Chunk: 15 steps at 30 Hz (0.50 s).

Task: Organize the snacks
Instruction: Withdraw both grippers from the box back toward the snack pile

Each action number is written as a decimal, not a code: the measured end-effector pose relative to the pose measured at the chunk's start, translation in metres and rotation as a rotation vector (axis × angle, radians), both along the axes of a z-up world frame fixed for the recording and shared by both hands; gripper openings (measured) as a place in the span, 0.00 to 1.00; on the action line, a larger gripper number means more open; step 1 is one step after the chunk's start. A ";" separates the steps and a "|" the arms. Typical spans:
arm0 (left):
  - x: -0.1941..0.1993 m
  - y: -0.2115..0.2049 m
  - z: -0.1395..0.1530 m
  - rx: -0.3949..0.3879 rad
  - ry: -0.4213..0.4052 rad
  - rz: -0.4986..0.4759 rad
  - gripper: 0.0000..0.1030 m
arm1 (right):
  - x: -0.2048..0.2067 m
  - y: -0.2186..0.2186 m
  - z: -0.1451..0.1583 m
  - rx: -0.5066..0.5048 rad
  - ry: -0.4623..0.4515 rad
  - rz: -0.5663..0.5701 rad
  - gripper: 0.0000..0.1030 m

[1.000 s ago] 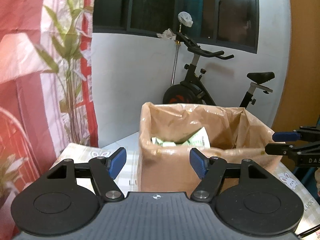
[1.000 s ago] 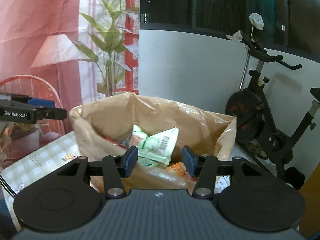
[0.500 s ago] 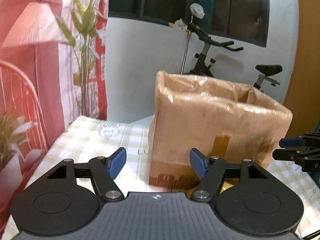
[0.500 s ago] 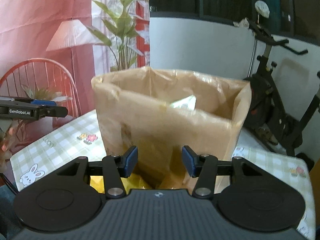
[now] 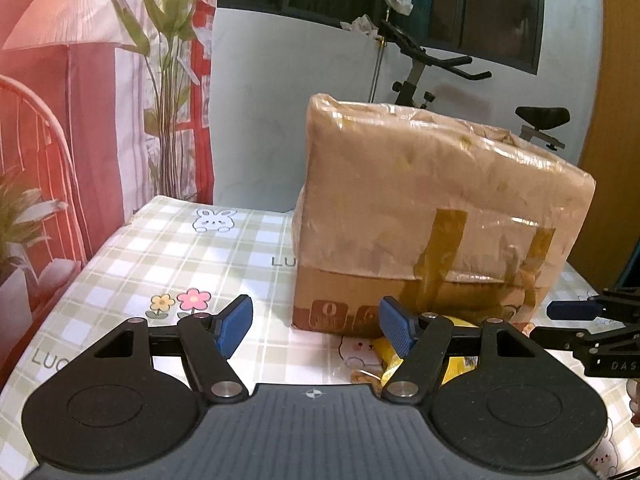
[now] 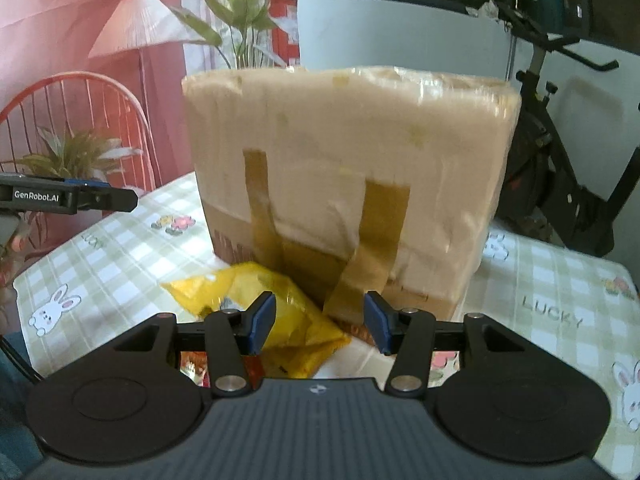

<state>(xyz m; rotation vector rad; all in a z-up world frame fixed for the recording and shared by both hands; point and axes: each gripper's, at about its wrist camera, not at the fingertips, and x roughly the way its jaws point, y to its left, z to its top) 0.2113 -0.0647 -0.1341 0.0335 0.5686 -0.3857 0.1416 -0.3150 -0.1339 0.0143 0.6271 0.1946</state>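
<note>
Not much looks sorted yet, tbh: a yellow snack bag (image 6: 256,300) is left lying on the checked tablecloth (image 5: 168,248), right against the foot of the plastic-lined cardboard box (image 6: 352,168), whose inside can't be seen. The right gripper (image 6: 319,322) is pointed down at it, fingers parted and empty, bag just beyond its left finger. The left gripper (image 5: 316,324) is held wider, nothing gripped, box straight ahead.
</note>
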 end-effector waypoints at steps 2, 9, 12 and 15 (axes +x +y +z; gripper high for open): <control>0.000 -0.001 -0.004 0.003 0.004 0.001 0.70 | -0.001 -0.001 -0.007 -0.007 0.007 0.002 0.51; 0.001 -0.003 -0.016 0.012 0.020 0.007 0.70 | -0.003 -0.001 -0.024 -0.003 0.021 -0.007 0.51; 0.002 -0.005 -0.019 0.012 0.027 0.008 0.70 | -0.006 -0.002 -0.028 0.005 0.019 -0.015 0.51; 0.001 -0.006 -0.023 0.006 0.037 0.007 0.70 | -0.008 -0.005 -0.033 0.022 0.022 -0.032 0.51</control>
